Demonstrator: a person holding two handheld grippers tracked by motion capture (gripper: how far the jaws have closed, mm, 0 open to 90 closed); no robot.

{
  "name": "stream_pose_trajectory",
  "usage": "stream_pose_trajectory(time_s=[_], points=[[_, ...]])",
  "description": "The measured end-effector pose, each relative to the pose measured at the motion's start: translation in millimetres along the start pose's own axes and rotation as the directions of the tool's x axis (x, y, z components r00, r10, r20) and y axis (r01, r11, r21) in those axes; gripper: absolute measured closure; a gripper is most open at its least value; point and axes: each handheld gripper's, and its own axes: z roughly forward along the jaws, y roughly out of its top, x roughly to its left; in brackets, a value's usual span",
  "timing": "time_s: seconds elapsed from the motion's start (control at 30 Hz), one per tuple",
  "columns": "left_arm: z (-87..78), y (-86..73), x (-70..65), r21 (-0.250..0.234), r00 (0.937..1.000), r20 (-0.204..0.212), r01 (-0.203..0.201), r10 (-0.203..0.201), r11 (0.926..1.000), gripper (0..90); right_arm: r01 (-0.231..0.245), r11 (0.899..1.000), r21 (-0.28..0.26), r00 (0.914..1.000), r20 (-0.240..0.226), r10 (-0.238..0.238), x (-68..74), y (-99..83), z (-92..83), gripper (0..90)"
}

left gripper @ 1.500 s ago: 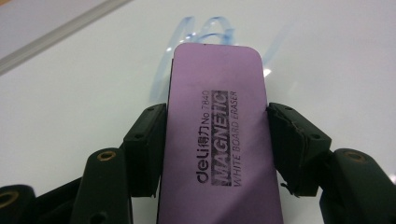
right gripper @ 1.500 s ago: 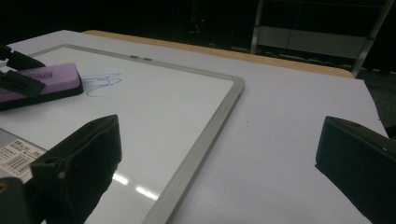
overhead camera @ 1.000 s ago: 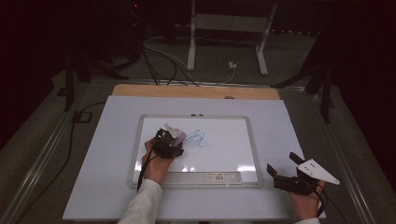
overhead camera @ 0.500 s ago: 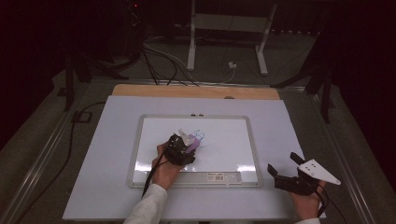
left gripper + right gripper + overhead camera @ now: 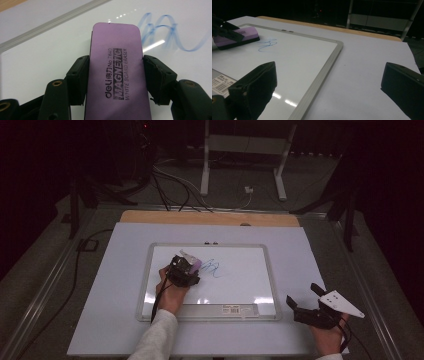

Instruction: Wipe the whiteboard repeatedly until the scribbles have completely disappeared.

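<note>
Dim room, white counter [image 5: 100,320] | left fingers [image 5: 150,75] clamped on eraser [image 5: 117,72], flat beside scribble [image 5: 170,35] for wiping | right fingers [image 5: 252,87] spread, empty, parked aside.

A white rectangular sheet [image 5: 100,310] covers the table at frame centre; a wooden strip [image 5: 210,218] shows behind its far edge. A metal-framed whiteboard [image 5: 240,285] lies on the sheet, middle of frame. A purple block eraser [image 5: 191,265] sits on the board's upper left part, just left of a blue scribble [image 5: 214,267]. The left gripper [image 5: 186,266] is over that spot, eraser between its jaws. The right gripper [image 5: 305,301] sits lower right, off the board's right edge, above the sheet.
</note>
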Motion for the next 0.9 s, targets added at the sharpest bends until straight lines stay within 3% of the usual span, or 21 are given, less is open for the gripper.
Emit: stream_pose_trajectory(time_s=[0.1, 0.27, 0.33, 0.4, 0.43, 0.6, 0.73, 0.77, 0.83, 0.9], points=[[-2.6, 0.6, -18.1, -0.018, 0.9973, 0.047, -0.056, 0.057, 0.9983, 42.0, -0.001, 1.000, 0.002, 1.0000, -0.001, 0.001, 0.0, 0.0, 0.2, 0.7], [-5.0, 1.3, -42.3, -0.051, 0.9833, 0.155, -0.089, 0.096, 0.9947, 41.9, 0.002, 1.000, 0.002, 1.0000, -0.004, -0.002, 1.0, 0.1, 0.3, 0.7], [-4.9, 1.9, -47.2, -0.063, 0.9795, 0.158, -0.116, 0.124, 0.9913, 41.9, 0.002, 1.000, 0.002, 1.0000, -0.004, -0.002, 0.9, 0.1, 0.3, 0.7], [-4.6, 2.4, -46.5, -0.059, 0.9797, 0.162, -0.109, 0.118, 0.9922, 41.9, 0.002, 1.000, 0.000, 1.0000, -0.002, -0.002, 0.7, 0.1, 0.3, 0.7], [-2.8, 2.9, -42.7, -0.056, 0.9823, 0.162, -0.086, 0.094, 0.9947, 41.9, 0.002, 1.000, 0.000, 1.0000, -0.002, -0.002, 0.4, 0.0, 0.2, 0.7], [1.5, 4.6, -22.5, -0.031, 0.9963, 0.061, -0.060, 0.062, 0.9977, 41.9, -0.003, 1.000, -0.002, 1.0000, 0.001, 0.003, -0.4, 0.0, -0.6, 0.7], [4.1, 3.6, -2.1, -0.007, 0.9993, -0.034, -0.015, 0.015, 0.9999, 41.9, -0.004, 1.000, -0.003, 1.0000, 0.000, 0.004, -1.1, -0.2, -0.6, 0.7], [4.9, 3.3, 1.9, -0.005, 0.9990, -0.046, -0.001, 0.001, 1.0000, 41.9, -0.004, 1.000, -0.003, 1.0000, 0.000, 0.004, -1.0, -0.2, -0.5, 0.7], [6.1, 3.5, 5.8, -0.005, 0.9993, -0.031, 0.023, -0.023, 0.9997, 41.9, -0.003, 1.000, -0.001, 1.0000, 0.000, 0.003, -0.2, 0.0, -0.1, 0.7], [6.5, 4.7, 2.6, -0.005, 0.9989, -0.045, 0.012, -0.012, 0.9999, 41.9, 0.001, 1.000, 0.000, 1.0000, -0.002, -0.001, 0.4, 0.0, 0.4, 0.7]])
